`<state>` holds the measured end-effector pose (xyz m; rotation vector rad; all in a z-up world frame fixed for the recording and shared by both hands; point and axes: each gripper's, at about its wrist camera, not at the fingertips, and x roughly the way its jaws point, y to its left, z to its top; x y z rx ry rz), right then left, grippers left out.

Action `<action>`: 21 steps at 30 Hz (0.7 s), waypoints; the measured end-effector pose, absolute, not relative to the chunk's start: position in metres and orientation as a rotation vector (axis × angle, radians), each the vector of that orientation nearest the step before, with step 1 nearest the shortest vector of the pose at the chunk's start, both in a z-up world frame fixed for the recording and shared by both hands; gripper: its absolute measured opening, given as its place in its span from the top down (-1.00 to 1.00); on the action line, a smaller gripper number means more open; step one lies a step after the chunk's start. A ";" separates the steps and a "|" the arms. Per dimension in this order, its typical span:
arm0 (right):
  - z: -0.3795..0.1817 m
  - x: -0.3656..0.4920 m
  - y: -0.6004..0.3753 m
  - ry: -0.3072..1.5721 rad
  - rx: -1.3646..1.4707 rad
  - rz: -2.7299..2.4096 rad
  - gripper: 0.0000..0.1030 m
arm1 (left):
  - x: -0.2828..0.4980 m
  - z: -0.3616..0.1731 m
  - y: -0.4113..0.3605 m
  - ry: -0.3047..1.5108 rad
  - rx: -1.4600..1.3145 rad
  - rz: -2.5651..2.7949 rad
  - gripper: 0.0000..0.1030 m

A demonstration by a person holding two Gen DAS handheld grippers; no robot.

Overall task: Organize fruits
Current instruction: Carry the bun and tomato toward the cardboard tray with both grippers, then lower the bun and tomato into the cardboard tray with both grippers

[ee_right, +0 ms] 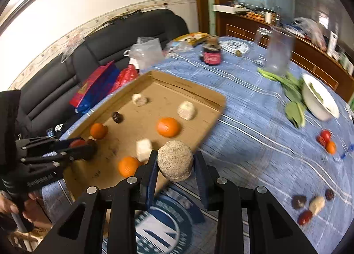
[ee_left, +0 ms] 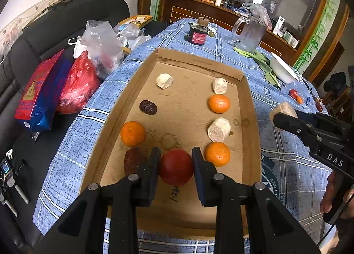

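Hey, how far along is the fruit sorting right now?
Partway. The box already holds three oranges, three pale blocks and two dark pieces, in two rows. In hand: the left gripper grips a red fruit over the box; the right gripper carries a beige lump toward it. Left: small fruits and pieces on the cloth.

matt brown corrugated-cardboard tray (ee_left: 250, 108) on a woven blue checked cloth tablecloth (ee_left: 285, 165). smooth, slightly glossy round red fruit (ee_left: 176, 166); rough, grainy beige round cake (ee_right: 174, 163). matt black plastic gripper fingers (ee_left: 203, 172).
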<state>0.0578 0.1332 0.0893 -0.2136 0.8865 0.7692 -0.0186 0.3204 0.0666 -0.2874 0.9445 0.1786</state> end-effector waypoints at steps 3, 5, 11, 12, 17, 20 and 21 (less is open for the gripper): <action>0.092 0.063 0.154 0.872 -0.242 0.796 0.32 | -0.012 0.064 0.323 0.949 -0.301 0.182 0.45; 0.091 0.068 0.166 0.864 -0.255 0.808 0.32 | -0.007 0.063 0.324 0.951 -0.301 0.183 0.45; 0.081 0.093 0.201 0.870 -0.293 0.841 0.32 | 0.013 0.059 0.327 0.952 -0.311 0.192 0.45; 0.080 0.097 0.206 0.868 -0.300 0.846 0.32 | 0.017 0.057 0.329 0.957 -0.311 0.199 0.45; 0.074 0.120 0.226 0.882 -0.292 0.868 0.32 | 0.030 0.051 0.335 0.970 -0.325 0.211 0.45; 0.068 0.133 0.237 0.896 -0.305 0.869 0.32 | 0.036 0.047 0.335 0.977 -0.315 0.216 0.45; 0.066 0.137 0.240 0.903 -0.309 0.873 0.32 | 0.036 0.046 0.336 0.977 -0.313 0.219 0.45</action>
